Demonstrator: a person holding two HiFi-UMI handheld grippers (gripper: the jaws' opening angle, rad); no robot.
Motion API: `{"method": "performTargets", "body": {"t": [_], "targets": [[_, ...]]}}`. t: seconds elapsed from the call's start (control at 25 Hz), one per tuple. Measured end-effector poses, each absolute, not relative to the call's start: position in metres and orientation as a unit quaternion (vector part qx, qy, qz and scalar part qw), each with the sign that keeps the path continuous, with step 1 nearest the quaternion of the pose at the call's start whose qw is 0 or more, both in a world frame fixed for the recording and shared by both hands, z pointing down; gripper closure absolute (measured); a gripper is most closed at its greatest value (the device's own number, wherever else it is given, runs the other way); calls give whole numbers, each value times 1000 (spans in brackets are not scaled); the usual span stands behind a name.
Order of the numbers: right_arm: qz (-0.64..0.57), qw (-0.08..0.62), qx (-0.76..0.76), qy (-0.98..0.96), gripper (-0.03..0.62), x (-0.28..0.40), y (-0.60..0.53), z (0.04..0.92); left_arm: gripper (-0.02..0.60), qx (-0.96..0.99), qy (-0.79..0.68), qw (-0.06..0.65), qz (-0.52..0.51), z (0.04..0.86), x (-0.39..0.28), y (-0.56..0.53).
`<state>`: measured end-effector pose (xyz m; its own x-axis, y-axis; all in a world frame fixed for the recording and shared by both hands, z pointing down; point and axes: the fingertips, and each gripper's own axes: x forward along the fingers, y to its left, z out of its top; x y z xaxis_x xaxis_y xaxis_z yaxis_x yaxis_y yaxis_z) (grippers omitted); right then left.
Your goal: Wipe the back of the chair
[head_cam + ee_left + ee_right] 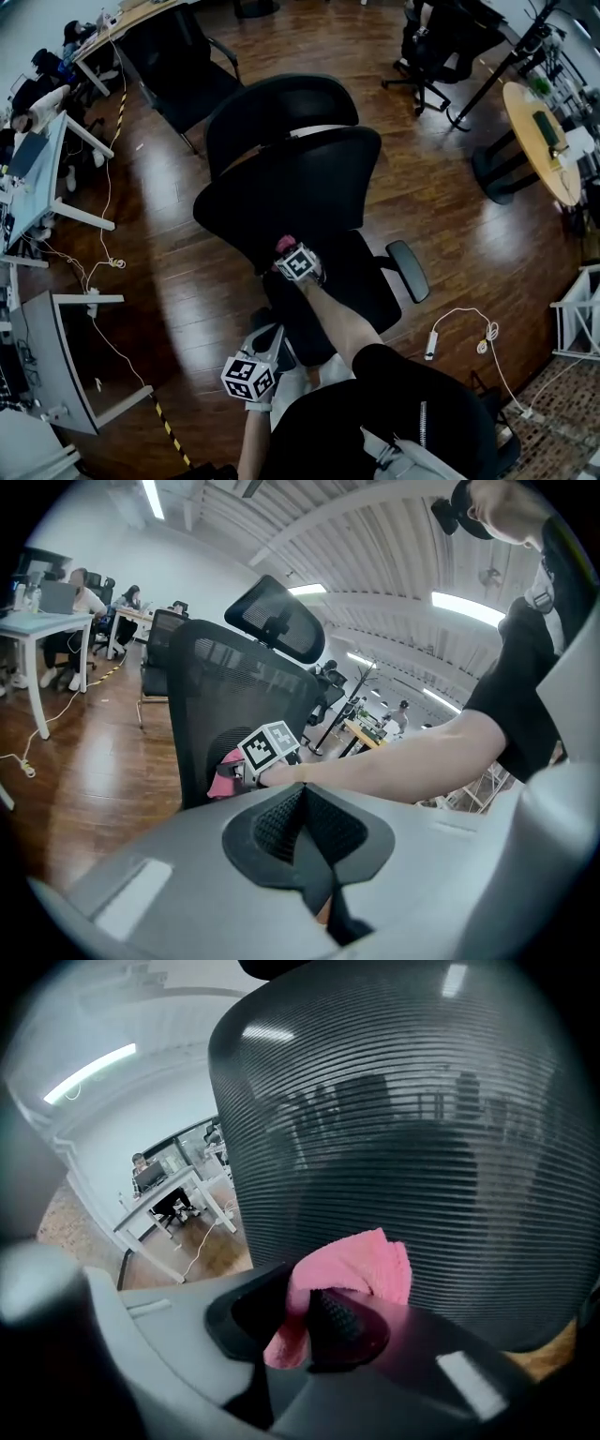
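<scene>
Chair (300, 187): black office chair with a mesh back and a headrest (281, 103), standing on a wooden floor (169, 244). The seat (366, 281) and one armrest (408, 270) lie on the person's side.
Chair back, edges: the right gripper view shows the mesh (403, 1129) filling most of the frame, with its left edge and curved lower edge visible. In the left gripper view the back (225, 705) is seen nearly edge-on, with the headrest (277, 621) above it.
Cloth (361, 1269): pink and bunched, pressed against the mesh just above the lower edge of the back, near its middle. Also visible from the head (285, 244) and from the left (223, 778).
Right gripper (305, 1326): jaws clamped on the cloth, with folds standing out above and below the pads. It sits at the lower edge of the back (289, 251).
Left gripper (302, 822): jaws pressed together with nothing between them. It is held low beside the seat's near edge (272, 337), apart from the back.
Room, left of chair: open floor between the chair and the desks (37, 178).
Room, far side: a second chair (183, 75) stands beyond the headrest, apart from it.
Room, right of chair: a power strip (430, 344) with a white cable lies on the floor beyond the armrest. A round table (544, 141) stands well apart.
</scene>
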<state>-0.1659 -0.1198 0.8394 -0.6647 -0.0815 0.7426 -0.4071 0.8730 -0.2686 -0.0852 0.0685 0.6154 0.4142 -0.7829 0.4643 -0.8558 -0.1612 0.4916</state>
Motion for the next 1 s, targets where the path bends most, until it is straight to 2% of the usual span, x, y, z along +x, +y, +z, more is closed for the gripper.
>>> {"method": "performTargets", "body": {"t": [0.56,1.0], "targets": [[180,384,73,-903,551,-234,-57,836,591,745,-556,366,43,619,-130,89],[137,381,-48,-913,551,-289,31,834,591,733,-568,373,41,620,-143,96]]}}
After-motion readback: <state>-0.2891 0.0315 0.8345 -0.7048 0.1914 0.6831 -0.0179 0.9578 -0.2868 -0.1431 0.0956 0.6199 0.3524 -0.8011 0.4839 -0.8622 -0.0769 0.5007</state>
